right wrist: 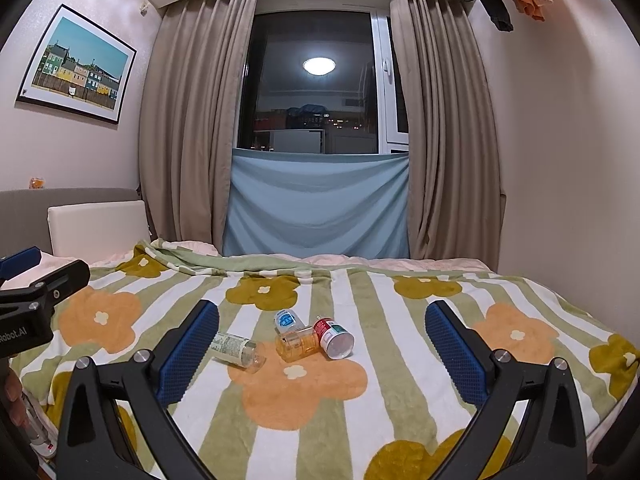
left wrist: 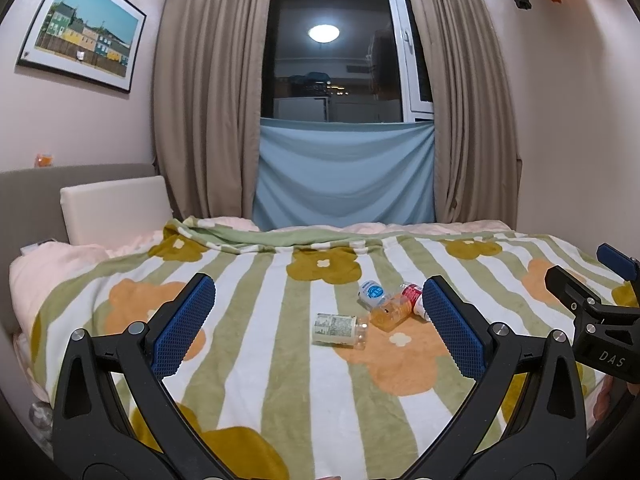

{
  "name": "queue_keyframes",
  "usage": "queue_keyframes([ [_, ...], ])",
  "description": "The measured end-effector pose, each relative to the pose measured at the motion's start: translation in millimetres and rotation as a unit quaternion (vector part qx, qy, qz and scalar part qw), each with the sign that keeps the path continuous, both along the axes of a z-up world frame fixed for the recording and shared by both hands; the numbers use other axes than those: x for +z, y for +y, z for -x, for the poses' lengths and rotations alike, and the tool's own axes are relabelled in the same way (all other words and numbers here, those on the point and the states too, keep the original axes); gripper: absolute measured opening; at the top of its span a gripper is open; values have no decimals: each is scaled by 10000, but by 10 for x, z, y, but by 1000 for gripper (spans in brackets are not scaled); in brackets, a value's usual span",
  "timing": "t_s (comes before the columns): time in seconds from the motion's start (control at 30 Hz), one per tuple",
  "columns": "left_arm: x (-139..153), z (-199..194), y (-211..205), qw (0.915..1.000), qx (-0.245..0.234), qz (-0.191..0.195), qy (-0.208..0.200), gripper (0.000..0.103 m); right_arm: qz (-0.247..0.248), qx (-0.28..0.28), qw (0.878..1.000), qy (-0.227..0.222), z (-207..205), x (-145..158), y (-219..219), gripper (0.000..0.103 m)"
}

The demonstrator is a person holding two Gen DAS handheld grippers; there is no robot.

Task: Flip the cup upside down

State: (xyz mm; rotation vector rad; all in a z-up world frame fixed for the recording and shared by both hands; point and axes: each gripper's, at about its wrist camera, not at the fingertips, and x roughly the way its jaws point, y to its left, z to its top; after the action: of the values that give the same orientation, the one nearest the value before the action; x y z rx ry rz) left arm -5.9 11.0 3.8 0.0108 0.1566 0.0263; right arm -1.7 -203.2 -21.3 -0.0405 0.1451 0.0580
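Note:
Several small cups lie on their sides on the flowered blanket. A clear cup with a grey label lies left. An orange translucent cup lies in the middle. A red and white cup lies right of it, mouth toward me. A cup with a blue label lies behind. My left gripper is open and empty, short of the cups. My right gripper is open and empty, short of them too.
The bed meets a curtained window with a blue cloth below. A white cushion leans on the grey headboard at left. The right gripper shows at the left wrist view's right edge. The wall bounds the bed's right side.

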Motion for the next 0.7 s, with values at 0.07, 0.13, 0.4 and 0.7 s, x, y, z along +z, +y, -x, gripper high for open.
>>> queue_keyframes([
  [0.07, 2, 1, 3, 10000, 5, -2, -6, 103, 6, 0, 10000, -7, 2, -4, 5, 103],
  [0.13, 9, -4, 9, 10000, -9, 0, 2, 103, 8, -1, 10000, -18, 3, 2, 11, 103],
  [0.4, -11, -9, -4, 10000, -2, -7, 2, 103, 3, -16, 10000, -28, -8, 36, 4, 103],
  [0.7, -19, -23, -14, 10000, -14, -15, 27, 103, -20, -30, 10000, 1, -29, 54, -51, 103],
])
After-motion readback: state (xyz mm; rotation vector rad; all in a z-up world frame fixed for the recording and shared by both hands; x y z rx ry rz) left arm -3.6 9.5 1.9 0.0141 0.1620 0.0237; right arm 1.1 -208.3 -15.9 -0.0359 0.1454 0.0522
